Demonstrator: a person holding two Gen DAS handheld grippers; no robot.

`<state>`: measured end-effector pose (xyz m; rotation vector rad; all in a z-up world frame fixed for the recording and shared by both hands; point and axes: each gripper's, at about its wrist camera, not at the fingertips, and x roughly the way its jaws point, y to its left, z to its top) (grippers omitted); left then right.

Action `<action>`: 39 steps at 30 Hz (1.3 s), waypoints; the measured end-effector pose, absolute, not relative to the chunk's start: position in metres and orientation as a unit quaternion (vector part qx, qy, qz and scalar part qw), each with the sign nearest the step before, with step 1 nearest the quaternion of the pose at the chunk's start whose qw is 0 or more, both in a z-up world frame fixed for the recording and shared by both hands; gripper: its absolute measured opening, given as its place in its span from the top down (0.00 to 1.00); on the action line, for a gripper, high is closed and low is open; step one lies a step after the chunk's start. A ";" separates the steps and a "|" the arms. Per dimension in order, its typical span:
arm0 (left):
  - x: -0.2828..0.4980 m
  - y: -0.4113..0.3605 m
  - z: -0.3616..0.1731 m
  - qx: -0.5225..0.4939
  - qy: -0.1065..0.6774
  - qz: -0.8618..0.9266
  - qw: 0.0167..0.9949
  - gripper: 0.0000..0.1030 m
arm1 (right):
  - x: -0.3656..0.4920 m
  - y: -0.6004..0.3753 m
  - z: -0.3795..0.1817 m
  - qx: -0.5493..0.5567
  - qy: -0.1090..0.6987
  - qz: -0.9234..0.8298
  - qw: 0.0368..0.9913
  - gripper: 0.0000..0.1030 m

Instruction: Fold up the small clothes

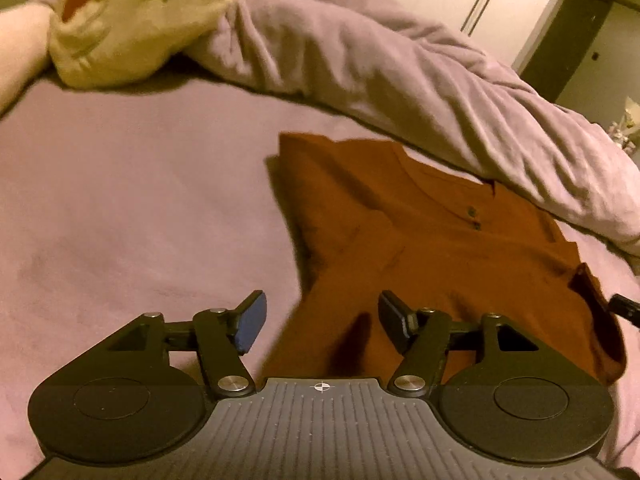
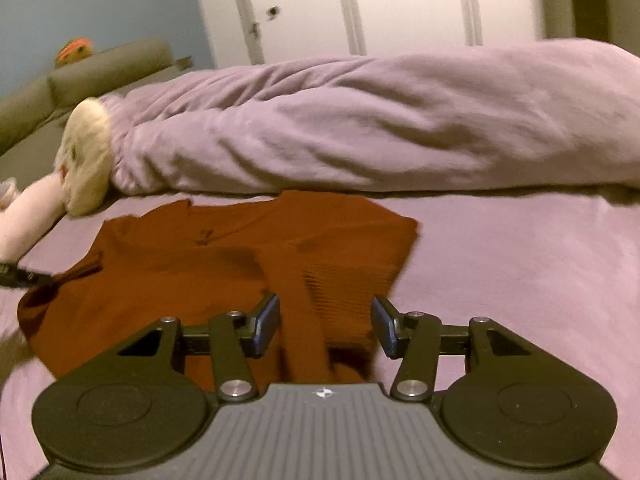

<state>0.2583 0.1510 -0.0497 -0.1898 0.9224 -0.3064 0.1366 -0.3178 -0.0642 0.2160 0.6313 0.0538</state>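
A rust-brown shirt (image 1: 440, 248) lies face up on the lilac bed sheet (image 1: 120, 200), its buttoned neckline at the far end, close to the bunched lilac duvet (image 1: 400, 76), and its hem at the near end, under both cameras. Its long axis runs near to far.

The left gripper (image 1: 320, 322) hovers over the shirt's left near edge with its jaws apart and nothing between them — the left finger is over bare sheet, the right finger over cloth. The right gripper (image 2: 325, 326) is likewise spread wide and empty, above the shirt's right side, where a sleeve (image 2: 340, 280) with a ribbed cuff already seems folded inward across the body. On the opposite edge, a small fold of cloth (image 2: 76, 276) stands up right by the tip of the left gripper, seen from the right camera; whether they touch I cannot tell.

By my reading, the left side is the one yet to be folded in, and the left gripper is the nearer to it; the cloth lies just ahead and slightly right of its jaws.

The hem itself is hidden beneath both gripper bodies. Both views are blurred, so creases are hard to make out. A cream plush toy (image 1: 132, 20) sits far left, well apart from the shirt.
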 end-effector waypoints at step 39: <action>0.321 0.086 0.001 0.040 0.346 -0.075 0.934 0.87 | 0.206 -0.282 -0.023 -0.057 0.237 -0.077 0.967 0.94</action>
